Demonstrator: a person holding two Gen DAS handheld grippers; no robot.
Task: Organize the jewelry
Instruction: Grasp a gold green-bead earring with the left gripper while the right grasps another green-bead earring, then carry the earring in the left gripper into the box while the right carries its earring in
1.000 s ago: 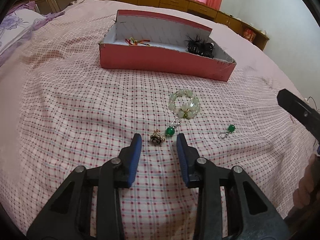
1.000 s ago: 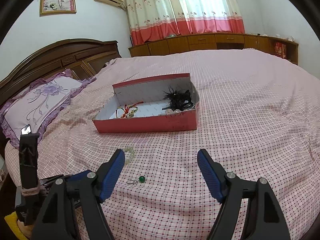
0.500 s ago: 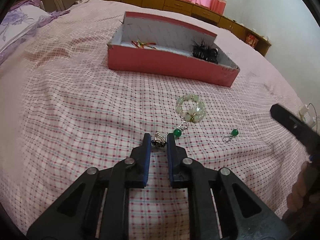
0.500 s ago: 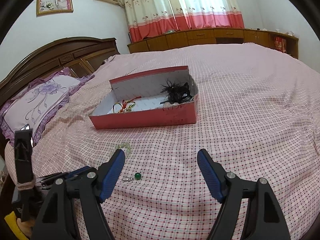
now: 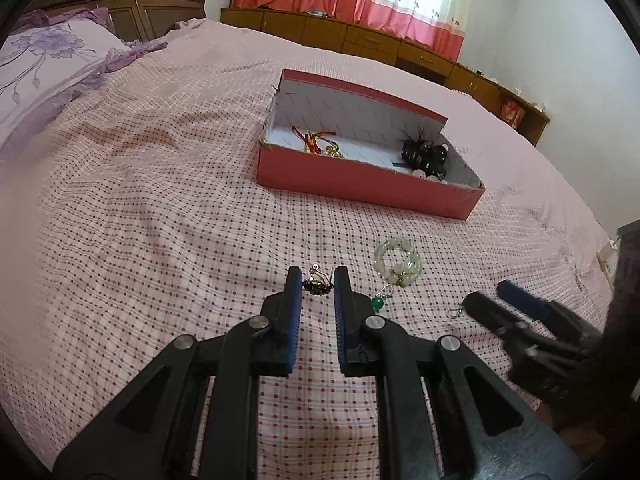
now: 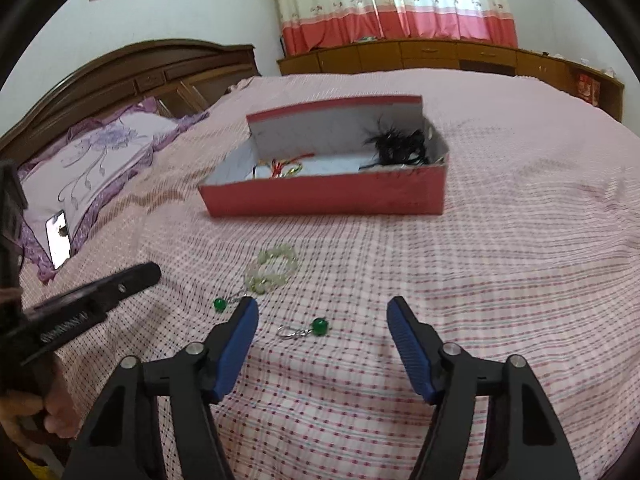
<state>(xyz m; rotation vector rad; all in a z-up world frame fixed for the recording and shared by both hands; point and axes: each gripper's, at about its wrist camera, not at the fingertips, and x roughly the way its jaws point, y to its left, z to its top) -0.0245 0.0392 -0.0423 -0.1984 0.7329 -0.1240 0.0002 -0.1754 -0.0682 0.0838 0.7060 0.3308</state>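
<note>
the left claw (image 5: 317, 285) was pinched on a small dark clip-on earring (image 5: 318, 287), its blue pads (image 5: 294, 292) pressed against both sides of the piece and its metal clip sticking up between the tips. the earring hung just clear of the pink checked bedspread (image 5: 160, 240). just to the right of that claw lay a green bead earring (image 5: 378, 302), and beyond it a pale jade bead bracelet (image 5: 398, 262), both flat on the bed.

the right claw (image 6: 322, 322) stood spread, its jaws having just been narrowing, with a second green bead earring (image 6: 308, 328) lying on the bedspread between the tips, untouched by either pad. the first green earring (image 6: 219, 304) sat just outside its left finger, the bracelet (image 6: 272, 268) a little farther on.

farther up the bed sat an open red cardboard box (image 5: 360, 184) with a white lining. inside it, a red and yellow cord trinket (image 5: 318, 144) lay toward the left end and a black feathered hair clip (image 5: 424, 154) toward the right end. a purple flowered pillow (image 6: 92, 160) rested by the wooden headboard (image 6: 132, 72), well apart from the jewelry.
</note>
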